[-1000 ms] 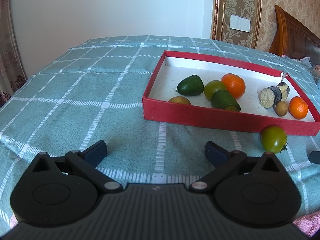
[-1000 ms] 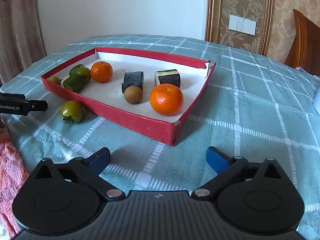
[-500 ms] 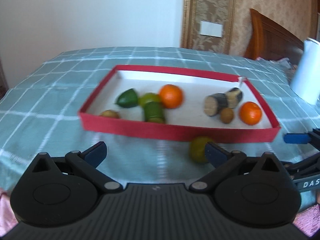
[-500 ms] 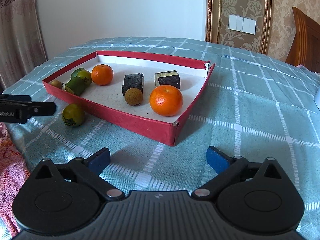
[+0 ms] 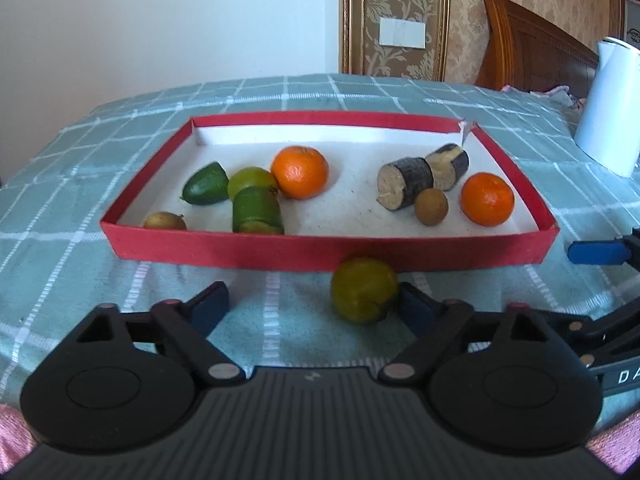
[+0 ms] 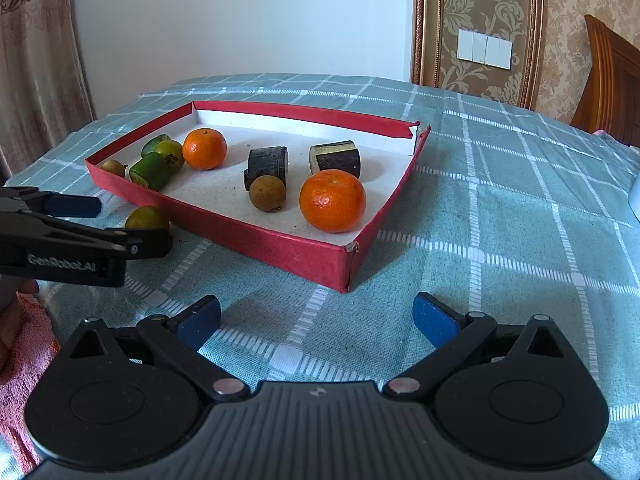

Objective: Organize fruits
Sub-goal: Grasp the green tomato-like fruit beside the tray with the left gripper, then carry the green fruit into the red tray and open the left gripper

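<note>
I'm in a home, most likely a bedroom. Ahead of me the carved wooden headboard (image 5: 532,40) stands against damask-patterned wallpaper (image 5: 464,20), beside a gilt-framed wall panel (image 6: 476,24) that carries a white switch plate (image 6: 484,49). A patterned curtain (image 6: 36,52) hangs on the far left next to a plain white wall (image 6: 240,16). The surface in front of me is spread with a teal checked cloth (image 6: 500,184), and a white electric kettle (image 5: 608,108) sits on it.
</note>
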The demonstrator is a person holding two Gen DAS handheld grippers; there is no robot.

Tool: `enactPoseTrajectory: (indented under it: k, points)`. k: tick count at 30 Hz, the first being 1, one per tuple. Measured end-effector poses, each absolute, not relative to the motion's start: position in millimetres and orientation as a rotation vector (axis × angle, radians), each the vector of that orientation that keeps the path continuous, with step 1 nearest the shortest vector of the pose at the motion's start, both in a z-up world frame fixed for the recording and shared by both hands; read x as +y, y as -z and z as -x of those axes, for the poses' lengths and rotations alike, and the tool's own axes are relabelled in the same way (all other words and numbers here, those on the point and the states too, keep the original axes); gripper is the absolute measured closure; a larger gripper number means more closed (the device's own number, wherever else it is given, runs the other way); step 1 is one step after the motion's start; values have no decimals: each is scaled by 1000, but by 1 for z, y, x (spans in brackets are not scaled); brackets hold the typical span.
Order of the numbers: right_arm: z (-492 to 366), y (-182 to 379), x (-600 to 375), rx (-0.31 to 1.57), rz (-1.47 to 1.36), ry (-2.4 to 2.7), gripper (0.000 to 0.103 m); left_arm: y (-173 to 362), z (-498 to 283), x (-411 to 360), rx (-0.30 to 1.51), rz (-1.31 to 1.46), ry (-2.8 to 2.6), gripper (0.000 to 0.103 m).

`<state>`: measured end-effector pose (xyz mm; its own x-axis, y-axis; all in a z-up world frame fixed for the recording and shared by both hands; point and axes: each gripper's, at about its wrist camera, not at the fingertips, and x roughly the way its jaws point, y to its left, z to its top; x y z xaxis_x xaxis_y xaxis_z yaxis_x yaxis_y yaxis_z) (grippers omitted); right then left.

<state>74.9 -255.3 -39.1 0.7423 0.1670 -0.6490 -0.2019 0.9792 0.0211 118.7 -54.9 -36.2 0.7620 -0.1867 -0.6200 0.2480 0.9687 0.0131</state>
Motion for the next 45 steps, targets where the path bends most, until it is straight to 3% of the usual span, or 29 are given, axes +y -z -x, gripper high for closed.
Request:
enactPoseTrajectory:
  k: [4,9,12,32,45]
  points:
    - [-75,39,-256,706,52,-202,0,37,-116,-54,642,-93,243,27]
    - [-75,39,-255,706,52,-202,0,36,-111,-58,623,-103,282,61]
    - [-75,39,-256,706,52,-202,0,34,-108,-63,620,-113,298,71]
    - [-75,39,-256,706,52,-202,0,2,-80,-57,518,-105,260,72]
    - [-75,39,-256,706,54,-201,0,-6,-108,-63,507,-99,256,72]
